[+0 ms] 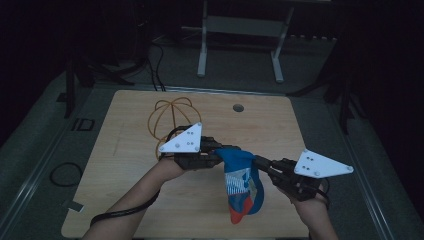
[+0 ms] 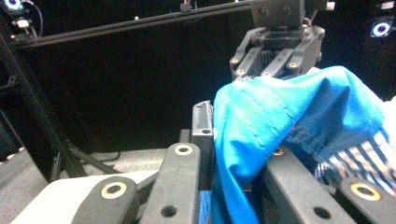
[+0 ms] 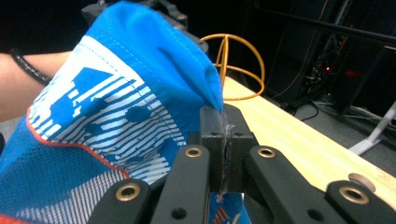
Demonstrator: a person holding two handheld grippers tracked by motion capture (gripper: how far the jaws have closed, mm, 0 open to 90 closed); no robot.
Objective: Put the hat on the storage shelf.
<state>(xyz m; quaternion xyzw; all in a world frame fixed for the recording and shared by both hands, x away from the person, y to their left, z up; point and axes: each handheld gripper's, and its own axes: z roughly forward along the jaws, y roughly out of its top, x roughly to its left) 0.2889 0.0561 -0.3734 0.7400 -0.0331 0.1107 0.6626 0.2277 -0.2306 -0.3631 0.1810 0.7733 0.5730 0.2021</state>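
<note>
The blue shorts (image 1: 242, 186) are hanging in the lower middle of the frame, just above the table (image 1: 125, 150), looking soft, light and floppy, so the top hem seems the best place to be holding them. The left gripper (image 1: 216, 158) and the right gripper (image 1: 260, 162) are each pinching that hem tight. The orange wire ball (image 1: 171, 117) is sitting farther up.

Blue cloth (image 1: 241, 176) with white stripes, orange trim; orange wire frame (image 1: 170, 119) beyond it; pale wood table (image 1: 125, 150); black grippers.
</note>
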